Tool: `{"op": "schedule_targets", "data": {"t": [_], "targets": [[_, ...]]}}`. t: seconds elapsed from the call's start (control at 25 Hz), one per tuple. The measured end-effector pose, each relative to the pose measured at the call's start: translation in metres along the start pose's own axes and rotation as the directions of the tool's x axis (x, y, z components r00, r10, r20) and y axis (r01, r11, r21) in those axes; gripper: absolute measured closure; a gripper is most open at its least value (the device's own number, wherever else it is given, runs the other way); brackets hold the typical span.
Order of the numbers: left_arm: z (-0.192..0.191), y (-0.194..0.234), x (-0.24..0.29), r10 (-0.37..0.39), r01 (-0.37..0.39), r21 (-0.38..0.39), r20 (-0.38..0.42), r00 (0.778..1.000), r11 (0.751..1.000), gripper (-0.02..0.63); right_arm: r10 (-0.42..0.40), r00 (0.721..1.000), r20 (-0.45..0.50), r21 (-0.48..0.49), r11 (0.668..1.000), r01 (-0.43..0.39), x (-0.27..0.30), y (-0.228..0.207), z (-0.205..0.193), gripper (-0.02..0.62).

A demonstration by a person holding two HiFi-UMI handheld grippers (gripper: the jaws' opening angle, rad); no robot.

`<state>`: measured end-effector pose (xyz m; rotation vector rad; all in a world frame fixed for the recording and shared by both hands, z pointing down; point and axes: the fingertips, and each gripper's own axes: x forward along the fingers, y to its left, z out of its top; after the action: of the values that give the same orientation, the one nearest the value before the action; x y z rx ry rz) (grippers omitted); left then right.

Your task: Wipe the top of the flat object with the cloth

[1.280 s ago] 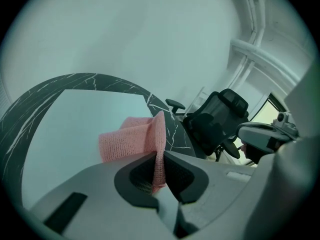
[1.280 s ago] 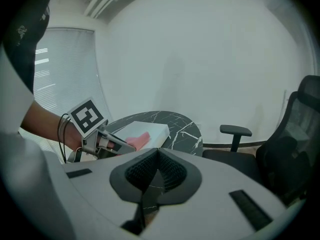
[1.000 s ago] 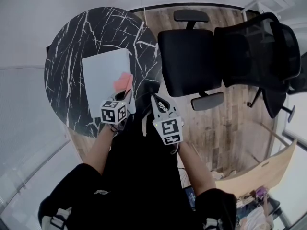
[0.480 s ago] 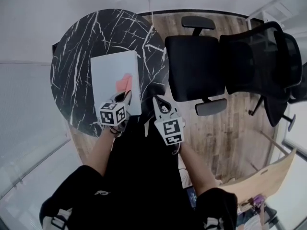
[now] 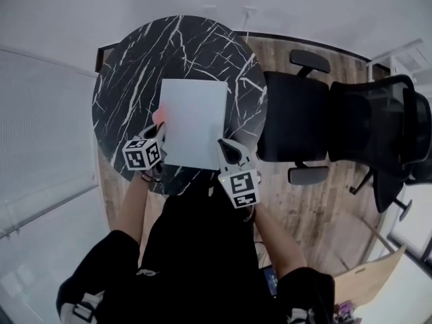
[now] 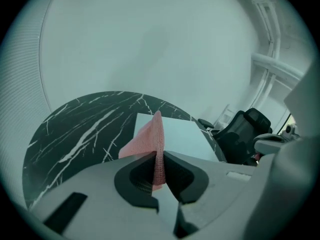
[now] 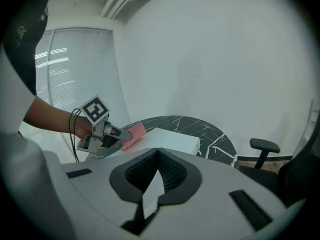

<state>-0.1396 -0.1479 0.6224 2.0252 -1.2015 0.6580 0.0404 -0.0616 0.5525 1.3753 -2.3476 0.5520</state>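
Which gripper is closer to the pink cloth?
Left. The left gripper pinches the pink woven cloth at the left edge of the flat white board; the right gripper sits across it, by its near right corner.

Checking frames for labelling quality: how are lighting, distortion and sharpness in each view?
Head view: soft even light, no glare, strong fisheye curving the wall round the table; the flat object looks bright and featureless. Left gripper view: dark circular vignette, the cloth sharp where the left gripper pinches it. Right gripper view: same vignette, pale wall, blinds at the left bent.
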Motion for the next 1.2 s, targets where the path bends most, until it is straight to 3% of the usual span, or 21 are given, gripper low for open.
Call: {"op": "schedule_targets", "data": {"t": [0.16, 0.36, 0.8, 1.2], "targets": [[0.019, 0.03, 0.01, 0.027, -0.027, -0.009, 0.015, 1.0, 1.0, 0.594, 0.007, 1.0, -0.015, -0.006, 1.0, -0.007, 0.011, 0.008, 0.003, 0.6], [0.027, 0.039, 0.031, 0.011, -0.011, -0.023, -0.004, 1.0, 1.0, 0.594, -0.017, 0.999, -0.041, 0.004, 1.0, 0.018, 0.012, 0.008, 0.001, 0.6], [0.02, 0.028, 0.053, -0.021, 0.02, -0.015, -0.054, 0.998, 1.0, 0.594, -0.067, 0.997, -0.05, 0.047, 0.996, 0.069, 0.012, -0.002, -0.005, 0.601], [0.011, -0.012, 0.062, -0.07, 0.073, 0.03, -0.089, 0.994, 0.997, 0.594, -0.096, 0.995, -0.041, 0.07, 0.993, 0.099, -0.003, -0.014, -0.011, 0.6]]}}
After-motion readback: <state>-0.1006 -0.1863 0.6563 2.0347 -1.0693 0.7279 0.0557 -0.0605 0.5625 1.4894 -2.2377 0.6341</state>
